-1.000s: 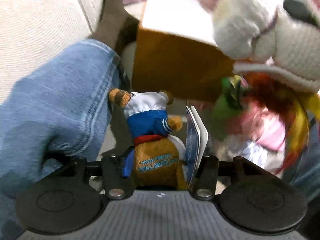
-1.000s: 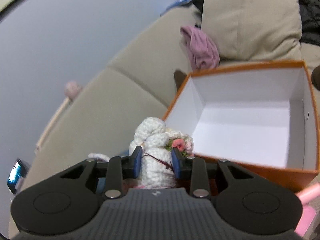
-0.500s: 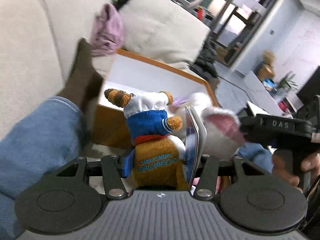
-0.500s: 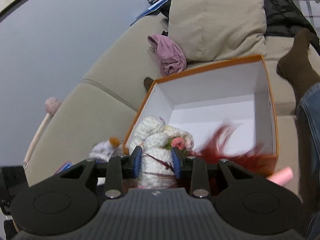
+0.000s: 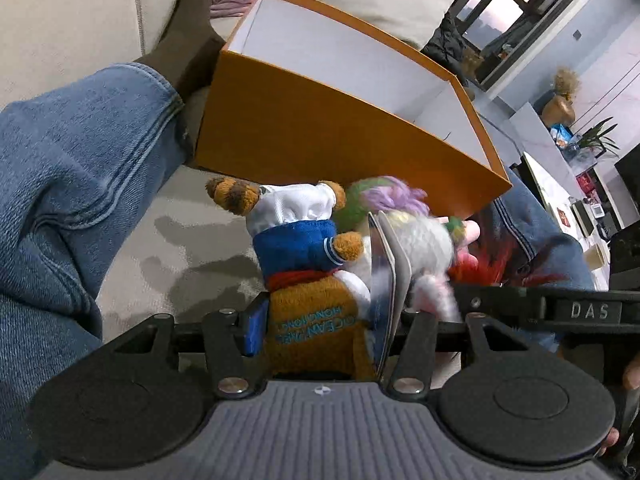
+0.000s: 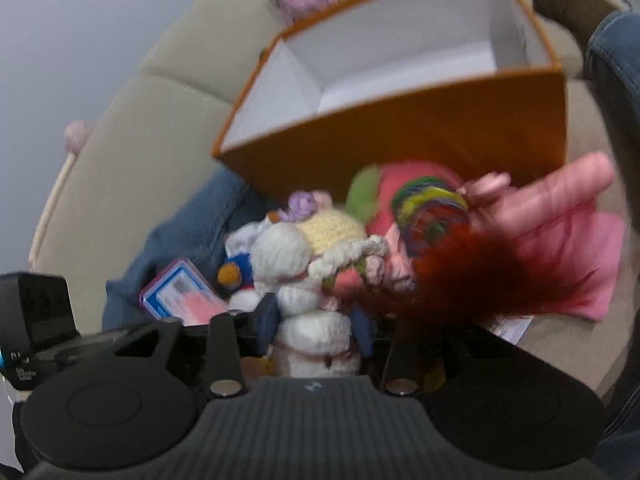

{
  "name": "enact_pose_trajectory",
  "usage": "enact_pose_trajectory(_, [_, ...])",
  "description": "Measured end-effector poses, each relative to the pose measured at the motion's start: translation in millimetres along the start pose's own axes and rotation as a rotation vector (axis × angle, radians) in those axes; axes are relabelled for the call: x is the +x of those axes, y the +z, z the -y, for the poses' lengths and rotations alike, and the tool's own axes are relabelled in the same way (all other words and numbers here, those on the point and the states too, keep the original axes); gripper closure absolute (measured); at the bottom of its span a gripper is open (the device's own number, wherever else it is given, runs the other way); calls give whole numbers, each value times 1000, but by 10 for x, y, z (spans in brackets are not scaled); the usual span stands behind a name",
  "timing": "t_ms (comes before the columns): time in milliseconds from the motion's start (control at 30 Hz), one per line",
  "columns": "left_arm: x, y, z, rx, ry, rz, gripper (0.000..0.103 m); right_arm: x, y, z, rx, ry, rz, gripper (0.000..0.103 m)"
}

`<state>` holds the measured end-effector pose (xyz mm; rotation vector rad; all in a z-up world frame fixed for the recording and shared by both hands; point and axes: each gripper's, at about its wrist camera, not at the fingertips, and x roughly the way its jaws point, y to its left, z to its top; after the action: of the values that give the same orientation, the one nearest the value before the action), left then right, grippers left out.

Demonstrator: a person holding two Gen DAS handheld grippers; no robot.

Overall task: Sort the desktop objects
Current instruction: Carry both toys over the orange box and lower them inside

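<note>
Beside the orange box (image 5: 328,128), left gripper (image 5: 320,324) clamps bear (image 5: 308,264) (upside down)

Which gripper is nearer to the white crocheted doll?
Right. The white crocheted doll sits between the right gripper jaws, which have just been opening. The left gripper, clamped on a plush bear and card, is just beside it.

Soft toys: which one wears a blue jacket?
The brown bear in the left hand-held gripper, white-hatted, lettering on its body. The other, the crocheted doll, is white yarn.
</note>
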<state>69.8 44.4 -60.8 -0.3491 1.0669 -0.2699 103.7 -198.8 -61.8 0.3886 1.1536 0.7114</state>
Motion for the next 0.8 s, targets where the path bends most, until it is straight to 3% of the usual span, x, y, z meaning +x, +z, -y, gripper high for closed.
enact_pose_trajectory(133, [-69, -29, -47, 8, -13, 2, 43, 47, -67, -16, -19, -52, -9, 43])
enact_pose_trajectory(300, [-16, -24, -24, 12, 6, 0, 43, 200, 13, 45, 21, -52, -21, 38])
enact_pose_trajectory(333, [-11, -20, -38, 7, 9, -2, 44, 232, 20, 70, 36, -42, -28, 39])
enact_pose_trajectory(400, [-28, -14, -51, 2, 7, 2, 44, 253, 22, 117, 62, 20, -44, 55])
enact_pose_trajectory(433, [-40, -13, -45, 7, 2, 7, 44, 238, 26, 111, 62, 23, -43, 57])
enact_pose_trajectory(600, [-226, 56, -5, 13, -43, 51, 44, 29, 84, 18, -12, 53, 2, 61])
enact_pose_trajectory(800, [-677, 401, 227, 86, -64, 174, 44, -338, 442, -237, -114, 131, 100, 61])
